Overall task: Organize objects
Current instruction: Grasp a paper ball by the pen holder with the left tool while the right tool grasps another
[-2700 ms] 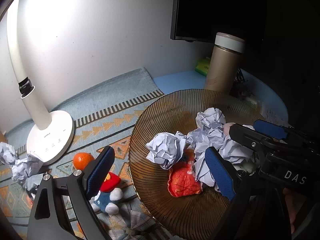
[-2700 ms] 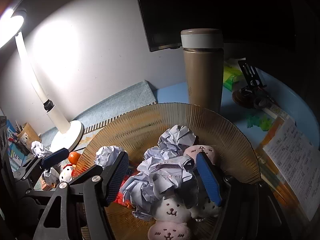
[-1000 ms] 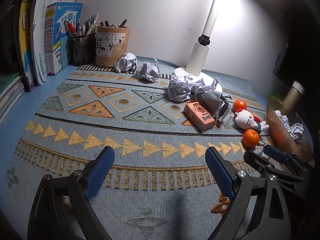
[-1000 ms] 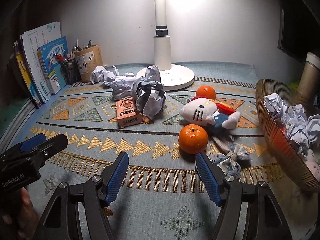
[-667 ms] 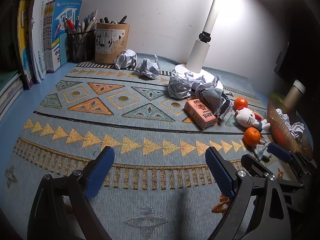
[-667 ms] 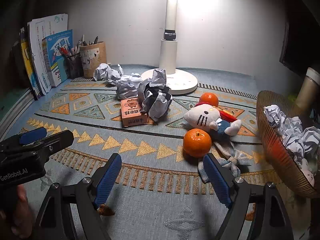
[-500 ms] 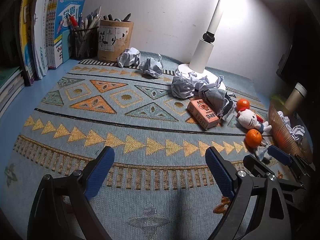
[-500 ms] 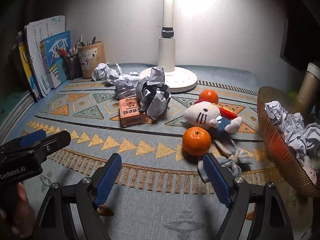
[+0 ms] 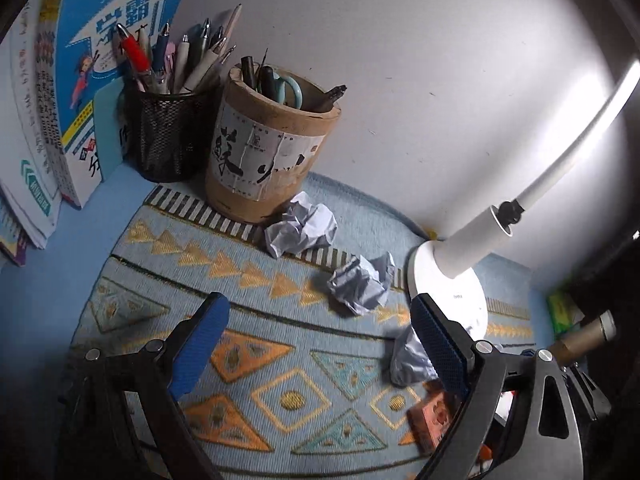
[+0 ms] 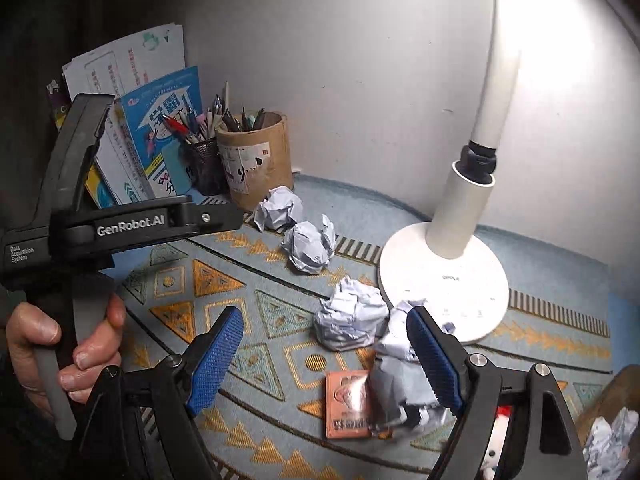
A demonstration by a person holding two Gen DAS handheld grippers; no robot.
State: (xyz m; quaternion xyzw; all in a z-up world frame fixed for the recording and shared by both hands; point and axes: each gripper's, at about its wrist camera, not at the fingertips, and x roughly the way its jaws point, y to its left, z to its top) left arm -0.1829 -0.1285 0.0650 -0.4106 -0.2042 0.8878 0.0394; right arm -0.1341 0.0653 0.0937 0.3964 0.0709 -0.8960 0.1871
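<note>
Crumpled paper balls lie on the patterned mat. In the left wrist view one ball [image 9: 301, 229] sits by the cardboard pen cup [image 9: 267, 148] and a second ball [image 9: 360, 285] lies just ahead of my open, empty left gripper [image 9: 320, 350]. In the right wrist view my right gripper [image 10: 326, 358] is open and empty above a paper ball [image 10: 350, 320], with a larger crumpled wad [image 10: 404, 384] by its right finger and two more balls [image 10: 308, 246] farther back. A small orange box [image 10: 348, 404] lies below.
A white desk lamp base [image 10: 444, 284] stands on the right. A mesh pen holder [image 9: 166, 132] and books [image 9: 80, 72] line the back left. A plush toy [image 10: 494, 456] and the amber bowl [image 10: 608, 412] with paper show at the lower right. The left gripper's body [image 10: 120, 224] fills the left.
Both grippers have moved forward and down toward the back of the mat, close to the paper balls, pen cups and lamp base. Both stay open and empty.
</note>
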